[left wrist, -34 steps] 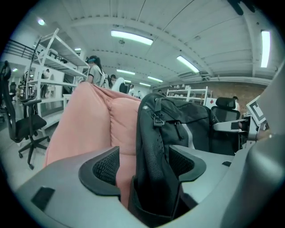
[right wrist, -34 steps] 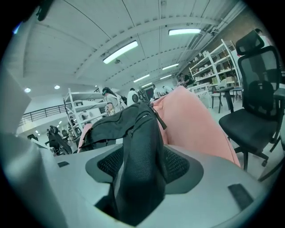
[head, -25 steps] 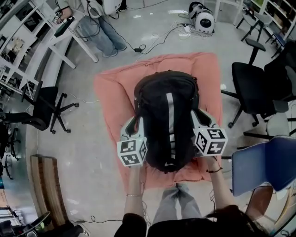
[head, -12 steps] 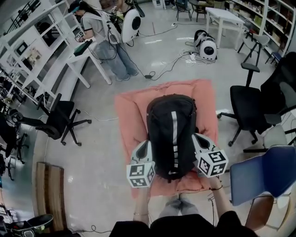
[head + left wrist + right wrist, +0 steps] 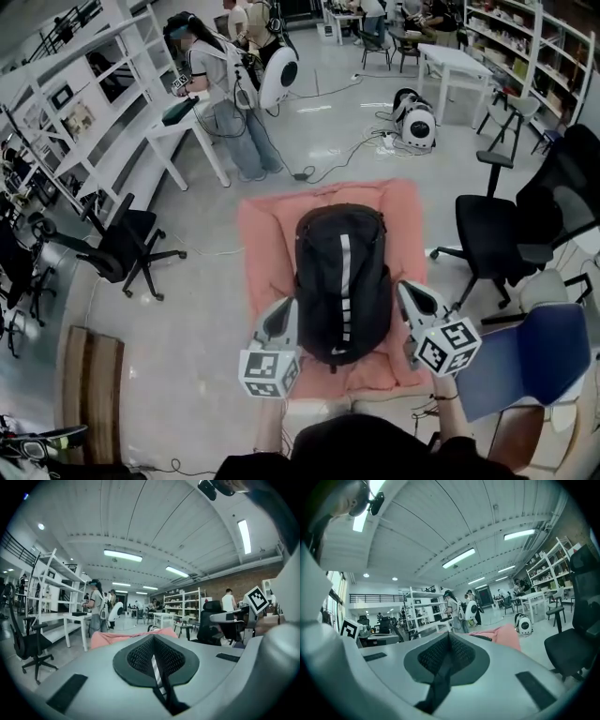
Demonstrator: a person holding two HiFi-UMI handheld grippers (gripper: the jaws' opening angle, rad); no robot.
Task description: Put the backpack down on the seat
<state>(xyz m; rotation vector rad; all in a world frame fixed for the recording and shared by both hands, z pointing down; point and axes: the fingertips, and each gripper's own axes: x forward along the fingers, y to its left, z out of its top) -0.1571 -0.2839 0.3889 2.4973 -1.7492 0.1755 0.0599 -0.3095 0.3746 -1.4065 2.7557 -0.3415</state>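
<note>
Backpack (image 5: 341, 281): black, held over pink seat (image 5: 258, 234).
Left hand-held gripper (image 5: 289, 305): clamped on strap (image 5: 154, 665).
Right hand-held gripper (image 5: 406, 288): clamped on other strap (image 5: 439, 677).

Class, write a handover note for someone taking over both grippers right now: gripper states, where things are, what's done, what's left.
Left gripper: shut on a striped strap.
Right gripper: shut on a black strap.
Black backpack: between them, over the pink cushion; lifted or resting, can't tell.
Done: both straps gripped.
Left: lower it onto the seat, then release.
</note>
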